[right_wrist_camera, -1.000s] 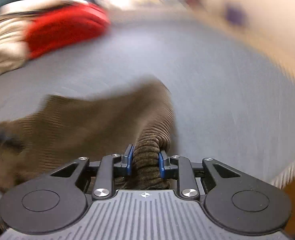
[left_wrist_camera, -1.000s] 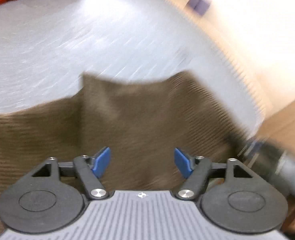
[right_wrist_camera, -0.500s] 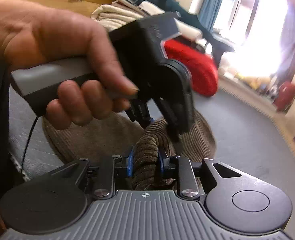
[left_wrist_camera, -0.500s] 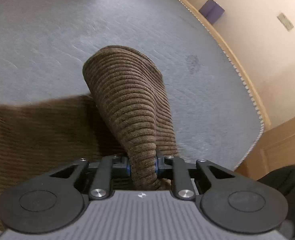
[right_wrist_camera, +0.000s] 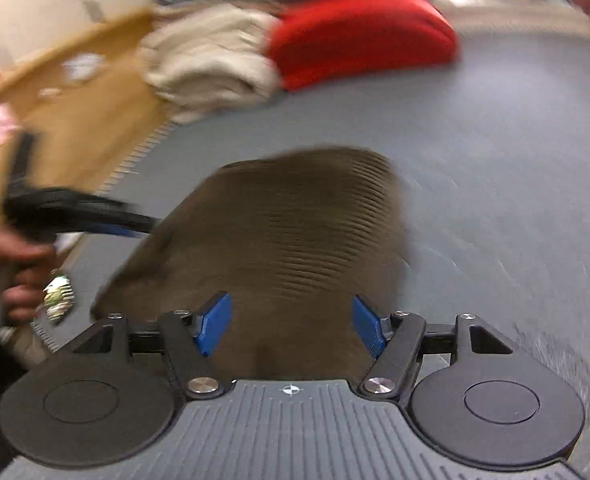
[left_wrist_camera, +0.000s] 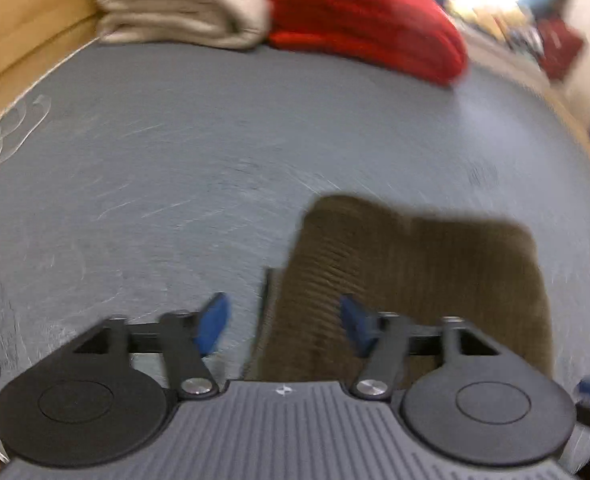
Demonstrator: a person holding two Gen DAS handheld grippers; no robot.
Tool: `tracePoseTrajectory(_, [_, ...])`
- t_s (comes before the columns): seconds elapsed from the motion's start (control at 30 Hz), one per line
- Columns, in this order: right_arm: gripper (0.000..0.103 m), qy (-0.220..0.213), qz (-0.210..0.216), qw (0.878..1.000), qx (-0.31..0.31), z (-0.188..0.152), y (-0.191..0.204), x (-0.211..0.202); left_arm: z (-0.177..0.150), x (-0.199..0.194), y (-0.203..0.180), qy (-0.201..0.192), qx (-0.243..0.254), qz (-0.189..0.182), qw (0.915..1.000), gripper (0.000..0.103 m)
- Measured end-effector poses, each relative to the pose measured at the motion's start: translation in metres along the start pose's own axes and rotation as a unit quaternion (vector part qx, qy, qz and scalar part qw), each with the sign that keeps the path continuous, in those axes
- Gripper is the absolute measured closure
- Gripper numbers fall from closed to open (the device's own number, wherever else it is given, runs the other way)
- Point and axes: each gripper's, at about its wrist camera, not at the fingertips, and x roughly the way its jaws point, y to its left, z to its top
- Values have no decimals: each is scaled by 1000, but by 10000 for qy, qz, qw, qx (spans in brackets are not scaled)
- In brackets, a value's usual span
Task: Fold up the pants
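Grey mattress (left_wrist_camera: 255,152) fills most of both views, with a cream folded stack (left_wrist_camera: 183,4) and a red folded bundle (left_wrist_camera: 367,12) lying at its far edge, well apart from your work.

The brown corduroy pants (right_wrist_camera: 295,232) sit folded into a compact block on the mattress, near you. From your right gripper (right_wrist_camera: 291,324) they lie straight ahead and below: the cloth runs away from the blue pads (right_wrist_camera: 215,320) toward the far side, its ribs crossing left to right. Those jaws are opening and stand wide apart; cloth shows in the gap behind them, but neither pad presses on it.

From your left gripper (left_wrist_camera: 283,320) the pants (left_wrist_camera: 415,280) lie ahead and to the right. Only the block's left edge falls between the pads (left_wrist_camera: 215,320), and bare mattress sits under the left one. These jaws are opening too, with nothing pinched.

In the right wrist view your left hand (right_wrist_camera: 3,264) and its tool appear at the left, beside the block's near-left corner, touching nothing that you can make out through the blur.

So your right gripper is squarely over the block, the left offset to its left side. For any further fold across the long axis, I judge you would need to bring the left one rightward first; otherwise it grabs only an edge and skews the stack.
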Motion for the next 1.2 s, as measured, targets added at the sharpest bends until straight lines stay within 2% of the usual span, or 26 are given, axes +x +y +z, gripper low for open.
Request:
tracePoseTrajectory(0.07, [34,304,-68,9992,258,1,-6,25,-2,7,17,114,-493,-288,9983,18])
tracePoseTrajectory(0.13, [33,626,-177,9967,486,-5,-4,45,-5,19,26,262,-708,-684,9948,13])
tracePoseTrajectory(0.2, [25,769,-240,9930,861,-9,-11,59,-6,41,21,585,-832,-775,9918,13])
tracePoseTrajectory(0.27, [23,880,-253,9876,1274,-10,-20,73,-7,57,15,740,-792,-949,9896,13])
tracePoseTrajectory(0.37, [22,975,-164,9828,1558,-13,-28,83,-14,77,11,954,-688,-1016,9878,12])
tracePoseTrajectory(0.47, [23,1067,-21,9824,1535,-12,-29,95,-22,87,20,1148,-713,-1007,9857,11])
tracePoseTrajectory(0.53, [32,1084,41,9830,1479,-6,-27,97,-21,94,20,1208,-711,-1095,9841,8])
tracePoseTrajectory(0.57, [42,1082,63,9838,1430,-5,-26,96,-21,99,19,1242,-708,-1131,9832,8])
tracePoseTrajectory(0.67, [60,970,114,9872,1262,-3,-23,89,-19,103,17,1265,-653,-1134,9833,15])
tracePoseTrajectory(0.77, [66,654,78,9936,919,6,-13,77,-9,94,2,1094,-506,-1003,9876,33])
tracePoseTrajectory(0.8, [67,508,45,9955,804,12,-10,71,-6,88,-5,998,-412,-1000,9891,44])
tracePoseTrajectory(0.83, [68,360,18,9966,740,18,-9,65,-2,81,-12,874,-372,-1099,9894,59])
tracePoseTrajectory(0.93, [69,-48,-162,9983,553,40,-14,43,11,68,-34,652,-515,-1723,9815,63])
tracePoseTrajectory(1.07, [69,-464,-464,9974,292,71,-39,-2,19,53,-84,353,-233,-2246,9735,63])
tracePoseTrajectory(1.2, [69,-794,-829,9929,-327,95,-64,-49,23,41,-129,62,-47,-2772,9608,60])
